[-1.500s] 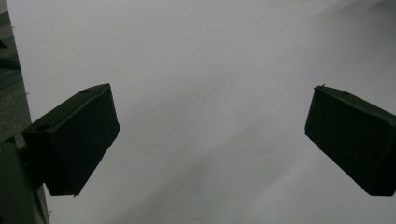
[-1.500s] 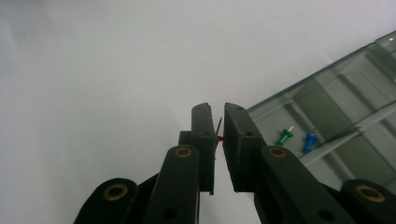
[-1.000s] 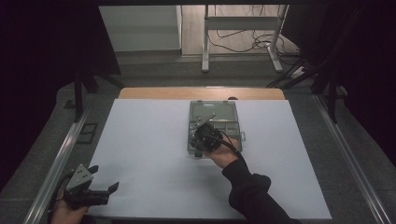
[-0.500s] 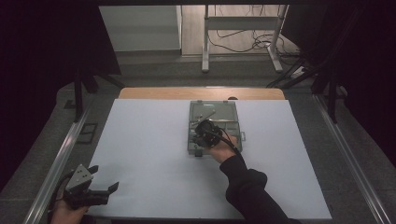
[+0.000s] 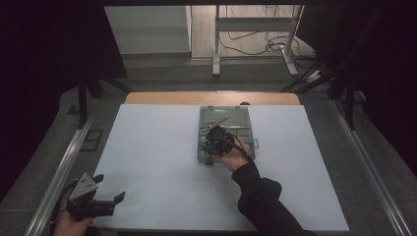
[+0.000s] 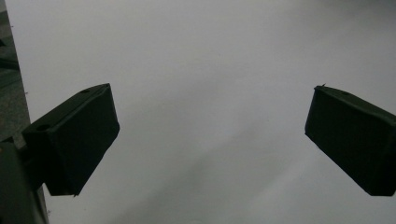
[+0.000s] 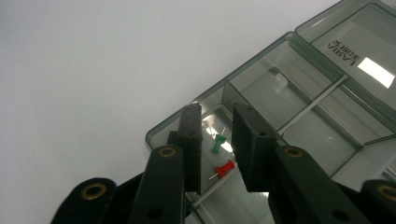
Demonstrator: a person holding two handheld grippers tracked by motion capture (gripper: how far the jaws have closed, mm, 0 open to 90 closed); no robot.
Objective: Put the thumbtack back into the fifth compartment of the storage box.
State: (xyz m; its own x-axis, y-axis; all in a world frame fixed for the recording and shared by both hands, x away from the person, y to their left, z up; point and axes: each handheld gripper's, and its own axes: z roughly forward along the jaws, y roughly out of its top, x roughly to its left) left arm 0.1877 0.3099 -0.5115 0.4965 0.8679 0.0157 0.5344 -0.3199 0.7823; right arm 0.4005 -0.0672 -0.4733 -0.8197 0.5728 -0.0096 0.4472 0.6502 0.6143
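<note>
From the high view, we see our right gripper (image 5: pixel 215 139) poised over the near-left part of the clear compartment box (image 5: pixel 241 117), which sits on the white table sheet (image 5: pixel 157 162) a little toward twelve o'clock of centre. Our left gripper (image 5: pixel 93 199) rests at the sheet's seven o'clock corner, well apart from the box, so the right hand is plainly the nearer one for any work here.

In the left gripper view, our jaws stand wide apart with nothing between them, just bare white sheet ahead.

In the right gripper view, we look down into the box's corner compartment (image 7: pixel 205 116). Our jaws have just been opening, and they now stand slightly parted with a narrow gap. Two push pins lie in that gap on the compartment floor, gripped by neither pad: the green push pin (image 7: pixel 218 142) toward twelve o'clock, the red push pin (image 7: pixel 225 168) just below it toward six. The red pin's long axis runs roughly from eight to two o'clock, needle end at eight. We judge that both pins are released here, so the next move is to lift straight clear without brushing them
</note>
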